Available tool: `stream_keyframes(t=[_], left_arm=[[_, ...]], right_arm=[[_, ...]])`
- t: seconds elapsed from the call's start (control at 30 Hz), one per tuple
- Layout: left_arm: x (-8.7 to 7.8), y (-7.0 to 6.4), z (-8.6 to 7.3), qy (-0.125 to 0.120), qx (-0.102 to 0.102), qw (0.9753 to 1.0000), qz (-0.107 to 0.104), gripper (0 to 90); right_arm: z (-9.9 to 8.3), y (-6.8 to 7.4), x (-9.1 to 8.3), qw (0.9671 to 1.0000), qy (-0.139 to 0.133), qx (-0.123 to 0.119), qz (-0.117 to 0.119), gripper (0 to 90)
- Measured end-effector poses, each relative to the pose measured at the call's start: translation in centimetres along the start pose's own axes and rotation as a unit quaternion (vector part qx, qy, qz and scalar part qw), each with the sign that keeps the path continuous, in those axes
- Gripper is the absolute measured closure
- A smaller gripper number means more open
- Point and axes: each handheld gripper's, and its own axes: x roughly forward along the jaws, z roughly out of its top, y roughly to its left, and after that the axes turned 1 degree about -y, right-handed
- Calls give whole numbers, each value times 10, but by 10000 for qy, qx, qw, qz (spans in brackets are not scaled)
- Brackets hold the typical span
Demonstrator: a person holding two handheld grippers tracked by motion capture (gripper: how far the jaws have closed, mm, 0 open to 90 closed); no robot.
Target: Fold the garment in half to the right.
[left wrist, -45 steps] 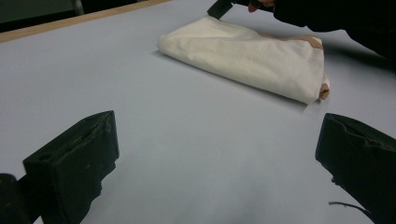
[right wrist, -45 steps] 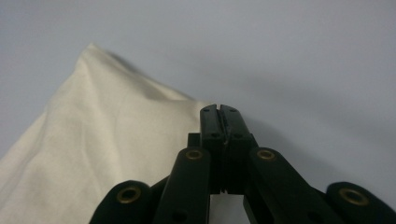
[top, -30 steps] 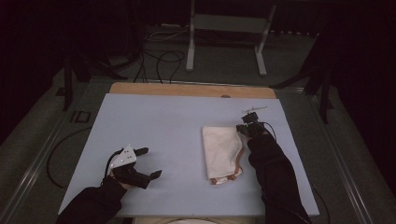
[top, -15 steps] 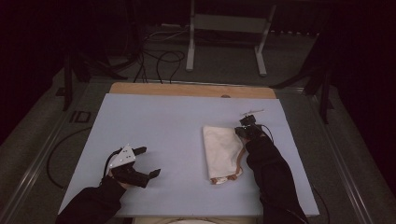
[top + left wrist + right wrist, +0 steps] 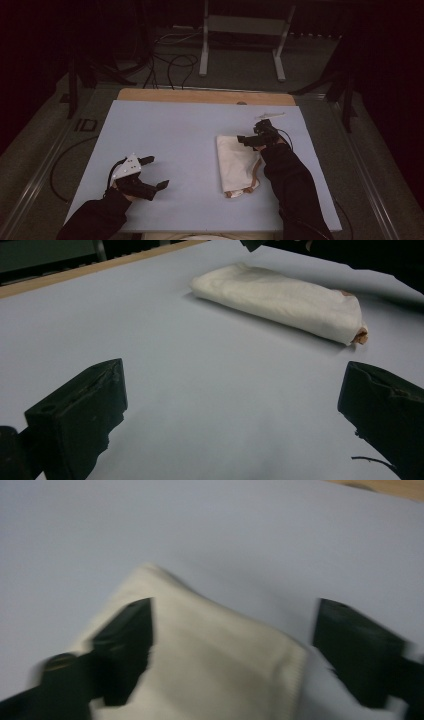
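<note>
A folded cream cloth (image 5: 238, 161) with a brown strap at its near end lies on the pale blue table top (image 5: 175, 135), right of centre. My right gripper (image 5: 252, 137) hovers at the cloth's far right corner, jaws wide open; in the right gripper view the cloth (image 5: 210, 665) lies under and between the two black fingers (image 5: 125, 640). My left gripper (image 5: 152, 172) rests low at the front left, open and holding nothing. In the left gripper view the cloth (image 5: 280, 302) lies ahead, well beyond the fingertips (image 5: 85, 415).
A small white scrap (image 5: 270, 115) lies on the table behind the right gripper. A wooden strip (image 5: 200, 96) borders the far edge. Cables and a metal stand (image 5: 240, 30) sit on the floor beyond the table.
The right gripper has shifted slightly left and toward the cloth's far corner. The left gripper has stayed where it was, open.
</note>
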Motion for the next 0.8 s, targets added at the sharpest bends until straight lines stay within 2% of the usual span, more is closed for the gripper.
stream_keyframes(t=[0.33, 0.43, 0.53, 0.8], left_arm=[[-6, 7, -5, 80, -103, 9998, 125, 3], [-7, 8, -6, 135, -116, 9997, 155, 3], [-9, 9, -7, 129, -123, 9997, 155, 3], [-16, 11, -7, 147, -135, 9996, 192, 3]], right_arm=[[7, 17, -8, 9989, -107, -310, 343, 130], [7, 25, -14, 9977, -176, -437, 480, 100], [7, 28, -16, 9975, -189, -479, 494, 100], [-9, 35, -28, 9966, -182, -608, 521, 94]])
